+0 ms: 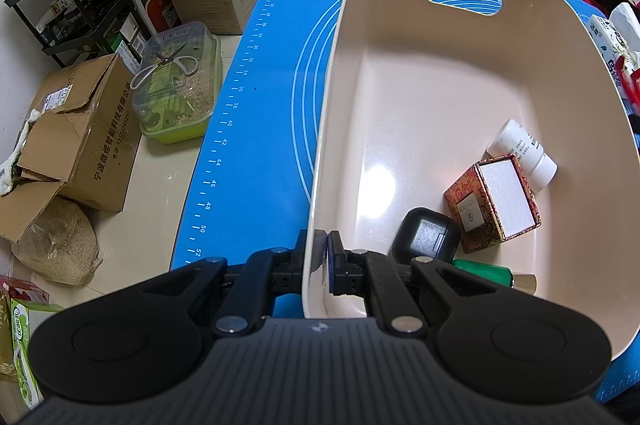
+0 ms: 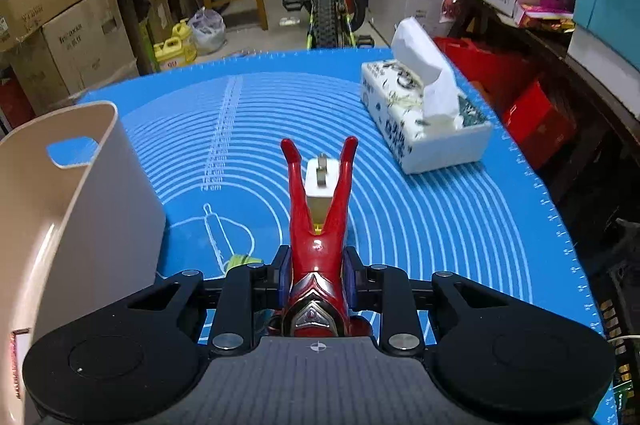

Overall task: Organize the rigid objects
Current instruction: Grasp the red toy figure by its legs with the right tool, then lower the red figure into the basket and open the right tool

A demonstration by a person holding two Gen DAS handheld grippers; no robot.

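The right hand-held gripper [image 2: 318, 275] clamps a red toy figure [image 2: 318, 225] above the counter [image 2: 440, 217], legs pointing forward; the left hand-held gripper [image 1: 318, 261] pinches the beige basket's [image 1: 332, 97] wall.

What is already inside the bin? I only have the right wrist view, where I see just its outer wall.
Observer: Four things: a white bottle, a patterned box, a black case and a green item.
Operator: Is the left gripper free?
Observer: No, the left gripper is shut on the bin wall, near corner.
Operator: Is there room for my red figure?
Observer: Likely; the bin's far half shows a bare floor.
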